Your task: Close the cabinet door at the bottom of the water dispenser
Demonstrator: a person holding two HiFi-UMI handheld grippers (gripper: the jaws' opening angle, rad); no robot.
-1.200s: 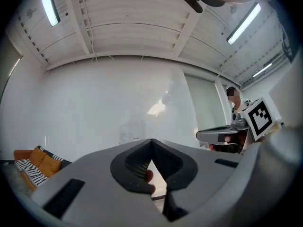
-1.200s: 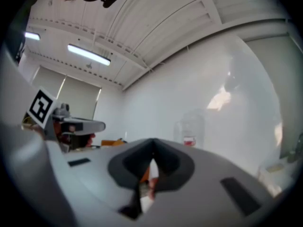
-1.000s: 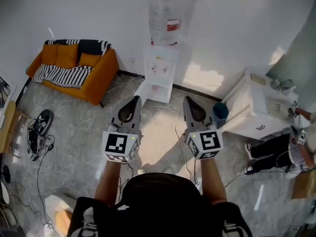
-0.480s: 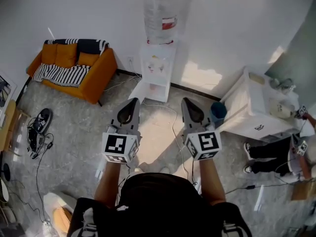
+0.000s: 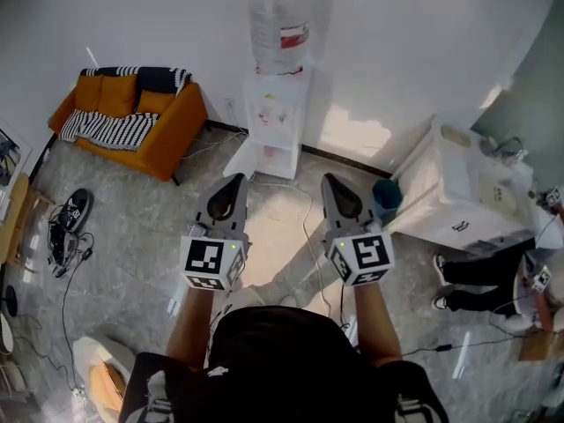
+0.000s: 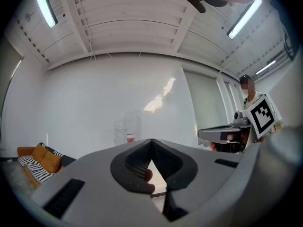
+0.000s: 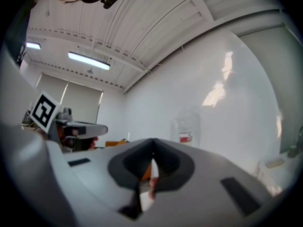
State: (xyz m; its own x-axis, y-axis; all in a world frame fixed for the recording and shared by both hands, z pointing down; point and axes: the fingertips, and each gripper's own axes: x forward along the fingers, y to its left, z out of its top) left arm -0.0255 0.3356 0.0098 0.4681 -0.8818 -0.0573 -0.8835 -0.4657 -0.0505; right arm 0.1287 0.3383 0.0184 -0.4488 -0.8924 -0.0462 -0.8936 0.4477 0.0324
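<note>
Cabinet door, a white panel, stands swung out to the left at the foot of the white water dispenser by the far wall in my head view, well ahead of my left gripper and right gripper. Left gripper view: grey jaws pressed together, nothing between them. Right gripper view: jaws likewise closed and empty.

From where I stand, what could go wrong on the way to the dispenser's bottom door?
A cable lies on the floor between you and the water dispenser; you might trip. Its open cabinet door sits low, so the shut left gripper and right gripper might miss it or shove the dispenser.
</note>
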